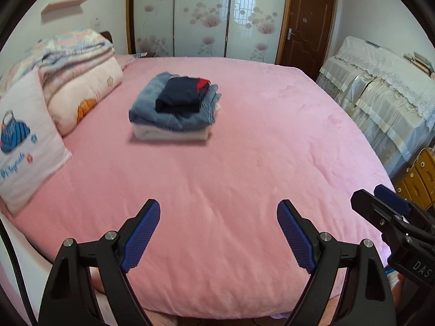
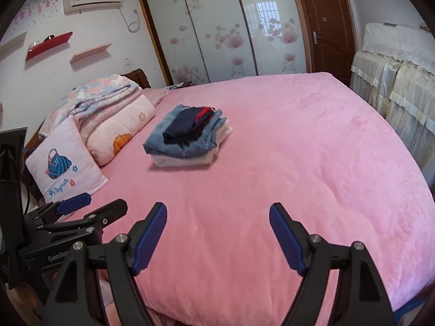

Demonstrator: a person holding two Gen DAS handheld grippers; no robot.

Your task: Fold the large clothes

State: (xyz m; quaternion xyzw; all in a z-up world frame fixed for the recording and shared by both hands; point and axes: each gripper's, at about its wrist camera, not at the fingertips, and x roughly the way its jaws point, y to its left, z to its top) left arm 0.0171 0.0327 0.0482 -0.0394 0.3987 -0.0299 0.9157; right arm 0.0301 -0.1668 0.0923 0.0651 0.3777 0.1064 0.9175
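A stack of folded clothes (image 1: 175,106) lies on the pink bed (image 1: 244,163): a white piece at the bottom, blue denim in the middle, a navy and red garment on top. It also shows in the right wrist view (image 2: 189,137). My left gripper (image 1: 218,212) is open and empty above the near part of the bed, well short of the stack. My right gripper (image 2: 217,213) is open and empty too, beside the left one. The right gripper shows at the right edge of the left wrist view (image 1: 386,203); the left gripper shows at the lower left of the right wrist view (image 2: 89,206).
Pillows (image 1: 24,141) and a folded quilt (image 1: 76,51) lie at the bed's left side. A cloth-covered piece of furniture (image 1: 380,92) stands to the right. A wardrobe with sliding doors (image 1: 204,13) and a brown door (image 1: 307,24) are behind. A yellow drawer unit (image 1: 418,176) stands at right.
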